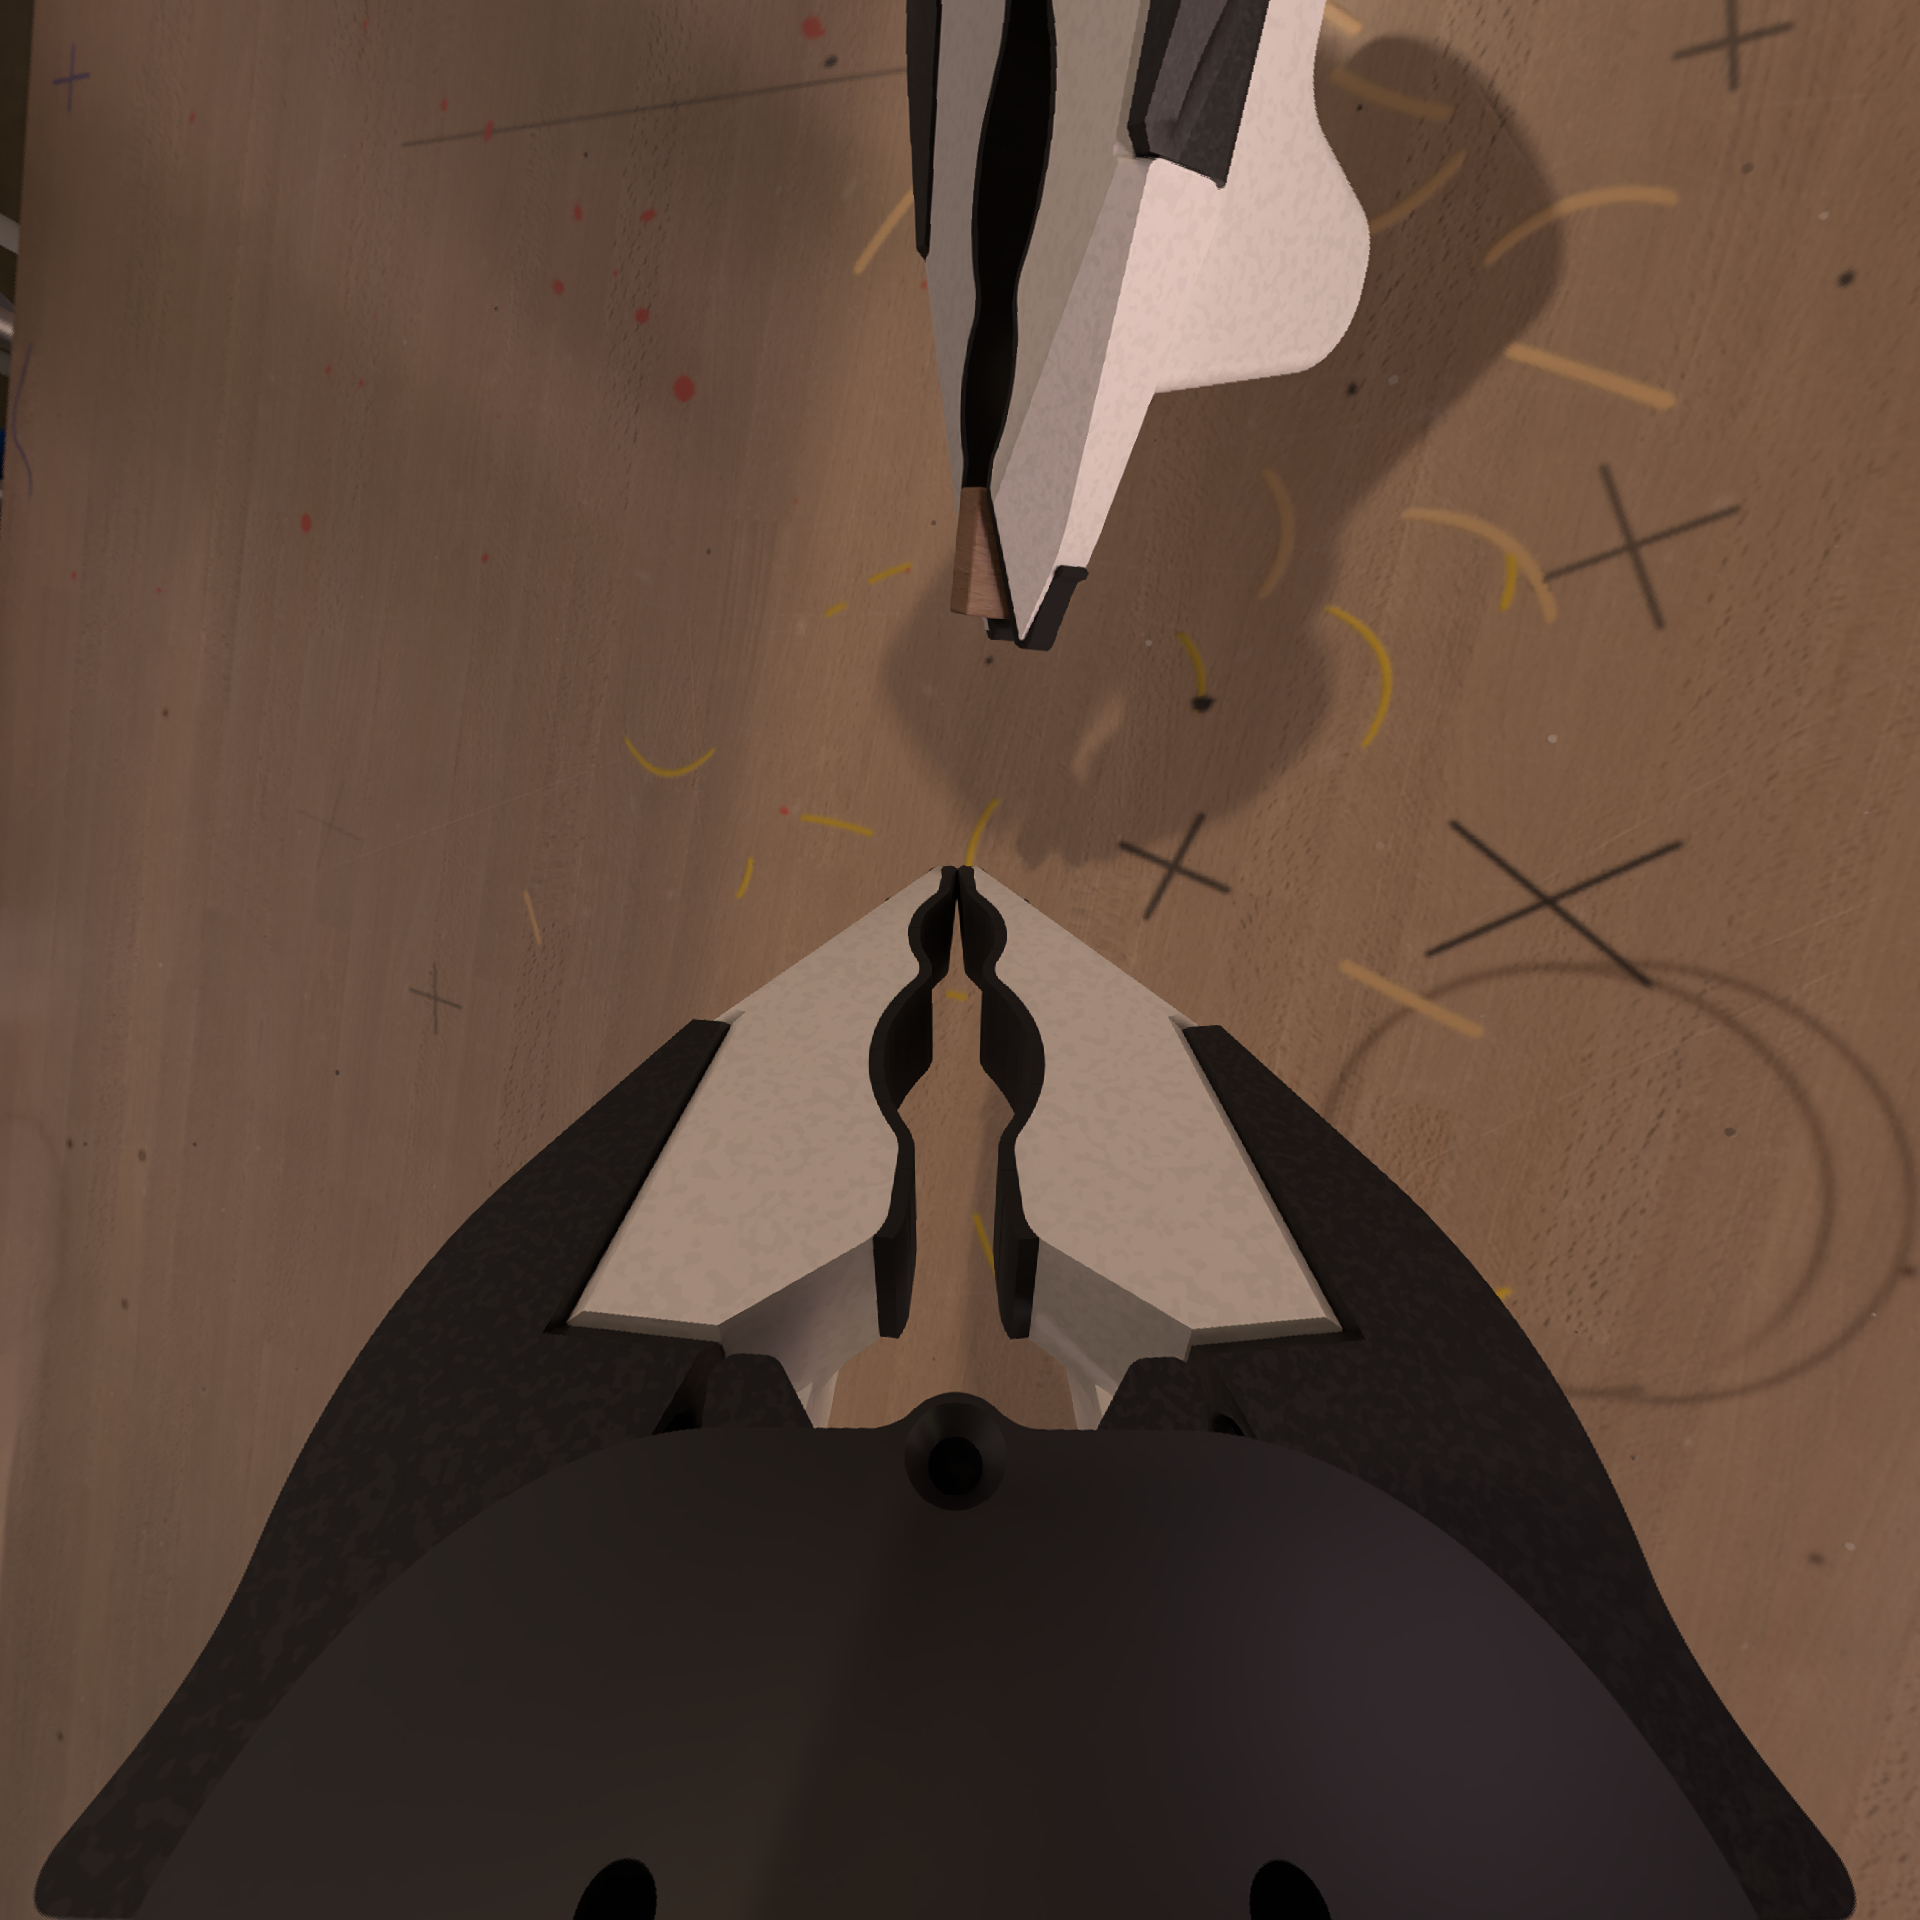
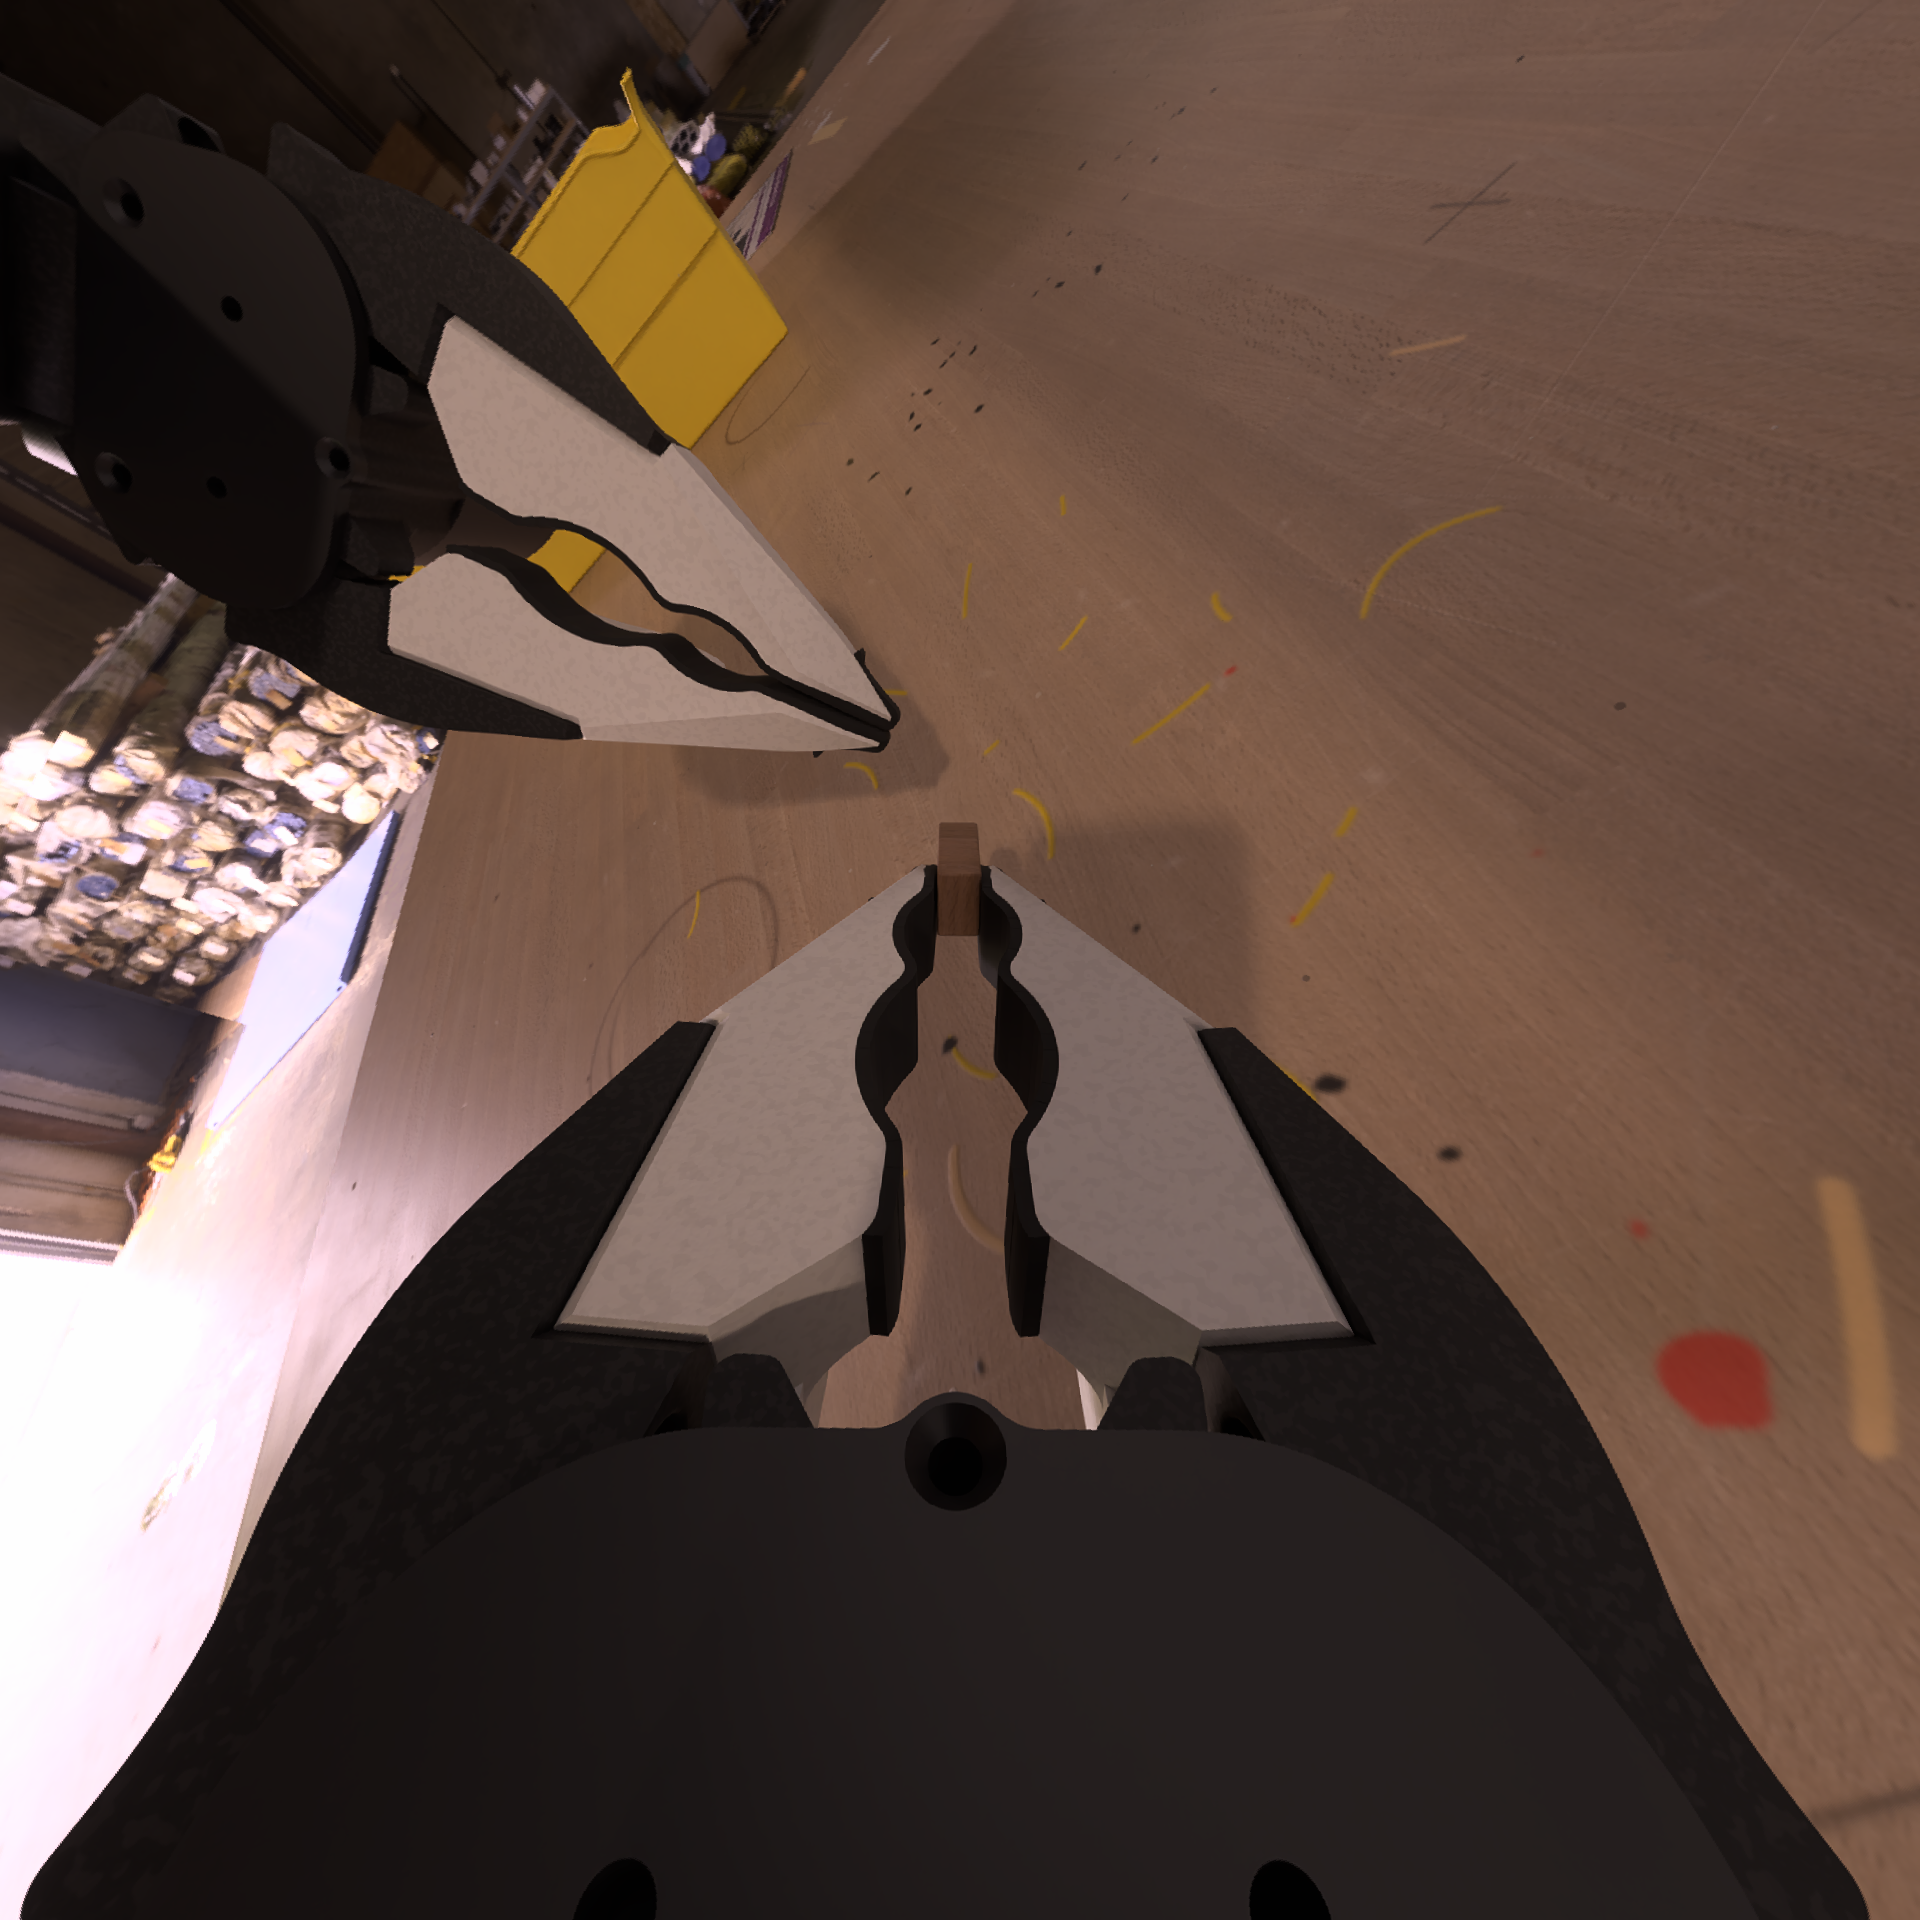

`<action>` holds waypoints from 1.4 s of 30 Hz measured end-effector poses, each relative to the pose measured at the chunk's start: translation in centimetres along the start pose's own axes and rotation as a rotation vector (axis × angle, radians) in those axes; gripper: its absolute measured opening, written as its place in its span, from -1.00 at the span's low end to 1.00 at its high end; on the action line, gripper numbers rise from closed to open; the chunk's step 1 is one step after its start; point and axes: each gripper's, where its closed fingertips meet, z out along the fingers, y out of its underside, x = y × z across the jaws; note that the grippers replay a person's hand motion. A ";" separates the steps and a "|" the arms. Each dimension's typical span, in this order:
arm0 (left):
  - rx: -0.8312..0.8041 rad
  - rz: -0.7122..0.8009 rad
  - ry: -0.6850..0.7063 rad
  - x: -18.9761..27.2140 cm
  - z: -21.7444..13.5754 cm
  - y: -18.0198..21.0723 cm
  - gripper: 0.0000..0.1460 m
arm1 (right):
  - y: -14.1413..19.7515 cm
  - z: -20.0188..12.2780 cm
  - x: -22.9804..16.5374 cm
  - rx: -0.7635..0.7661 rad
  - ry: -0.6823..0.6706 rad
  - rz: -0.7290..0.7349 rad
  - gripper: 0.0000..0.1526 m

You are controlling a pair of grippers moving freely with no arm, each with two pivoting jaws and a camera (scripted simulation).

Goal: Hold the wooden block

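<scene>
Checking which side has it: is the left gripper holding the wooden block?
No, the left gripper is shut on nothing, while the wooden block sits pinched between the right gripper's fingers.

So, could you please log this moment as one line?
right gripper: shut on wooden block | left gripper: shut, empty, apart from block | block: clear of workbench

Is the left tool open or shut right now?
Shut and empty: the left tool has its tips together with nothing between them. The wooden block sits in the right tool.

Left gripper (image 1: 957, 871) closed, right gripper (image 2: 957, 873) clamped.
</scene>
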 end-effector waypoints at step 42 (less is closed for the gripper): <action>0.139 -0.012 0.217 2.7 -2.8 -1.2 -1.00 | -0.4 -0.8 -3.9 0.022 -0.373 0.245 -0.92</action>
